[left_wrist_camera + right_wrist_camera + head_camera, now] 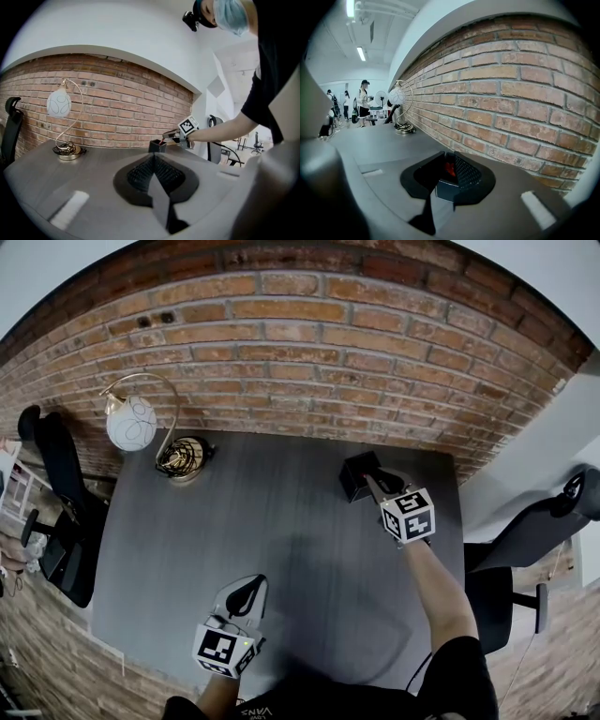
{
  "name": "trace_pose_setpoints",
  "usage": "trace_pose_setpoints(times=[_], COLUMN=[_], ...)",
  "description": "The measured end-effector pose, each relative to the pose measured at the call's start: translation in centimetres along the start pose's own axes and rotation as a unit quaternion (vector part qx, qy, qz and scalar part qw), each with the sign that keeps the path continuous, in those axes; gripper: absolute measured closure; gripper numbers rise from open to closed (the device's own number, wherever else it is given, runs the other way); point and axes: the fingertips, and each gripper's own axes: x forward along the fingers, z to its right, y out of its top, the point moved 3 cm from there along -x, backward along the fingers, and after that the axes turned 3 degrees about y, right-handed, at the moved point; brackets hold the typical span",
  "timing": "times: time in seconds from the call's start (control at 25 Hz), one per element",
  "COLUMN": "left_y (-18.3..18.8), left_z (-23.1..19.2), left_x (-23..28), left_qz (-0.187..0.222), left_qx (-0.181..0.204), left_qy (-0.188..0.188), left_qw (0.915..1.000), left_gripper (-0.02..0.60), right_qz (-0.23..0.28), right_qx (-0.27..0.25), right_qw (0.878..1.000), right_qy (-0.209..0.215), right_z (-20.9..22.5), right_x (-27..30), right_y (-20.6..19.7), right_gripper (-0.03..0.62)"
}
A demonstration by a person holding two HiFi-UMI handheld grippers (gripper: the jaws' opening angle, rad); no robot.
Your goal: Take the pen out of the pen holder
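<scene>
A black square pen holder stands on the dark grey table at the back right, near the brick wall. My right gripper reaches over the holder's top. In the right gripper view the jaws are closed around the red end of a pen that sticks up from the holder. The left gripper view shows that red tip between the right gripper and the holder. My left gripper rests low near the table's front edge, shut and holding nothing.
A curved-stem lamp with a white globe and a round base stands at the back left. Black office chairs flank the table on the left and right. People stand far off in the room.
</scene>
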Motion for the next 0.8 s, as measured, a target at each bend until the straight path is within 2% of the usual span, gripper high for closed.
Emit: trace_pose_setpoints(times=[0.8], left_y=[2.2], left_z=[2.7], left_x=[-3.6], left_qz=[0.033], left_qx=[0.018], left_qy=[-0.017], left_qw=[0.9991], left_gripper=[0.529], right_qz=[0.051], right_qx=[0.011], right_qw=[0.999], right_qy=[-0.012], right_z=[-2.6], right_x=[-8.5], right_y=[3.7], right_gripper=[0.531])
